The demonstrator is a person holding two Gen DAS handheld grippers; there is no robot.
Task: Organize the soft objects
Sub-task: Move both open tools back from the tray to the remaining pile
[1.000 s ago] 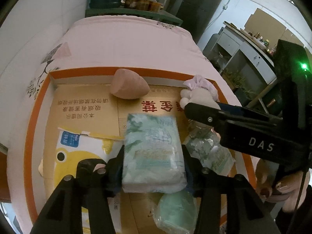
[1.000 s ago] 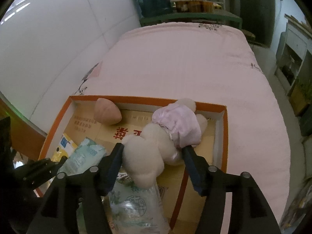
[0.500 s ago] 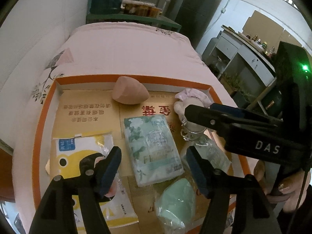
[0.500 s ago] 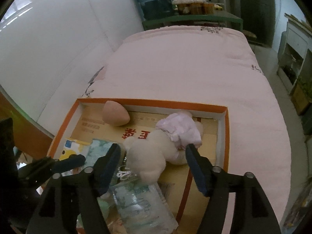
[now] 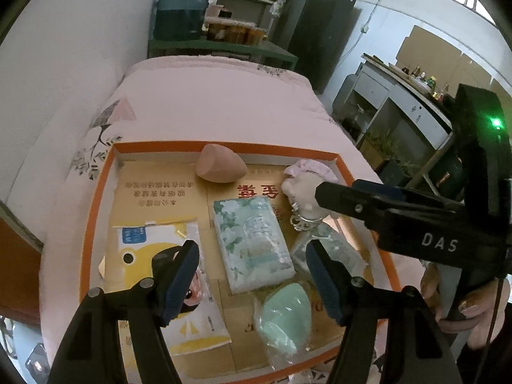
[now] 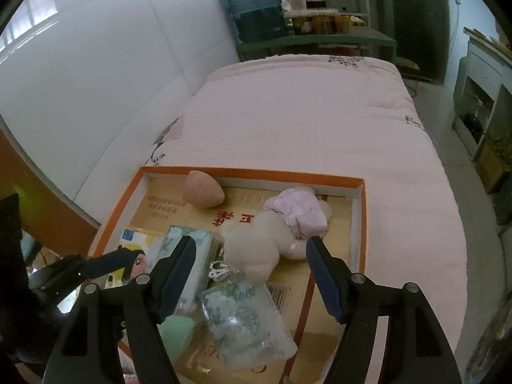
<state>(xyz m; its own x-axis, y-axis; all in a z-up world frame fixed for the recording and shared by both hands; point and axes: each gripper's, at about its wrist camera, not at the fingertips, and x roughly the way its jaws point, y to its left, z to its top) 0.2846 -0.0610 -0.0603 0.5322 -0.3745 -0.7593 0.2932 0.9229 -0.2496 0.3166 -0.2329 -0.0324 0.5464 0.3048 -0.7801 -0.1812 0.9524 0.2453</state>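
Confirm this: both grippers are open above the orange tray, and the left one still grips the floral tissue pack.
Not quite. The left gripper is open like the right gripper, but it holds nothing: the left wrist view shows the tissue pack lying flat in the tray, clear of both fingers. The rest stands.

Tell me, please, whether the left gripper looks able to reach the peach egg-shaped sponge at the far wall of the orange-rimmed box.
Probably yes: the left gripper is open, and nothing stands above the peach egg-shaped sponge, which lies apart from the other items.
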